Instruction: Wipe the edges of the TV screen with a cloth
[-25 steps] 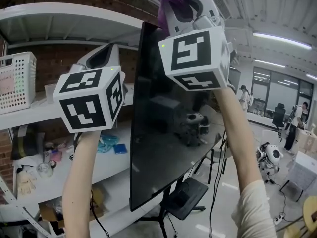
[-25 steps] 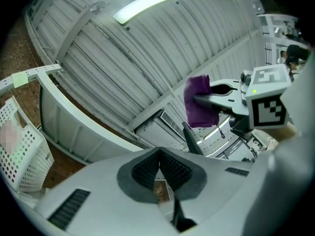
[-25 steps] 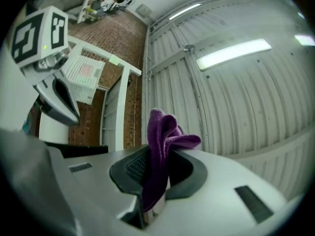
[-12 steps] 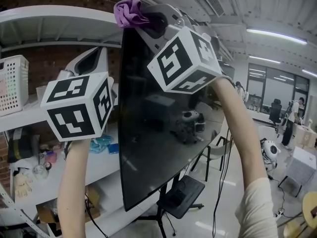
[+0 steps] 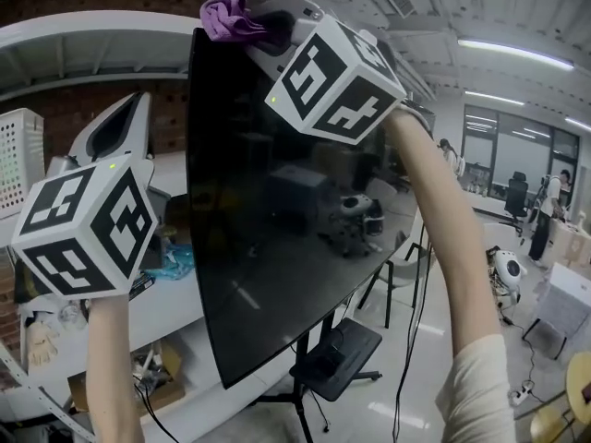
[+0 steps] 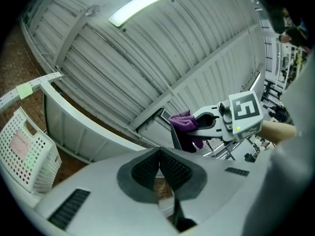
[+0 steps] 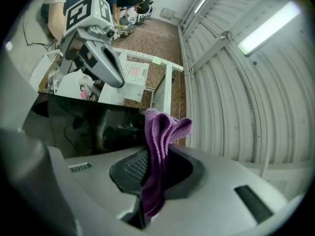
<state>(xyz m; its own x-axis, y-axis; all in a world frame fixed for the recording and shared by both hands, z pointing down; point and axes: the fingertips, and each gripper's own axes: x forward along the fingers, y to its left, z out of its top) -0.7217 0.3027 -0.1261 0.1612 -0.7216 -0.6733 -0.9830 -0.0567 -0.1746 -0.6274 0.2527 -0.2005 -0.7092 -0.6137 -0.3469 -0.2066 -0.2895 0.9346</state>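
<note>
A large black TV screen (image 5: 277,210) stands on a wheeled stand, seen edge-on from its left side. My right gripper (image 5: 242,24) is raised to the TV's top left corner, shut on a purple cloth (image 5: 226,15) that lies against that corner. In the right gripper view the purple cloth (image 7: 160,146) sticks up from between the closed jaws, with the dark screen (image 7: 93,127) just behind it. My left gripper (image 5: 125,123) is held up to the left of the TV, apart from it, jaws together and empty (image 6: 158,166).
White shelves (image 5: 175,303) with clutter run along a brick wall behind the TV. A white perforated basket (image 6: 27,149) sits on the shelf at left. The stand's base (image 5: 337,363) is on the floor. People and chairs are far off at right.
The right gripper has slid the cloth leftward along the TV's top edge to its left corner. The left gripper has dropped lower and to the left.
</note>
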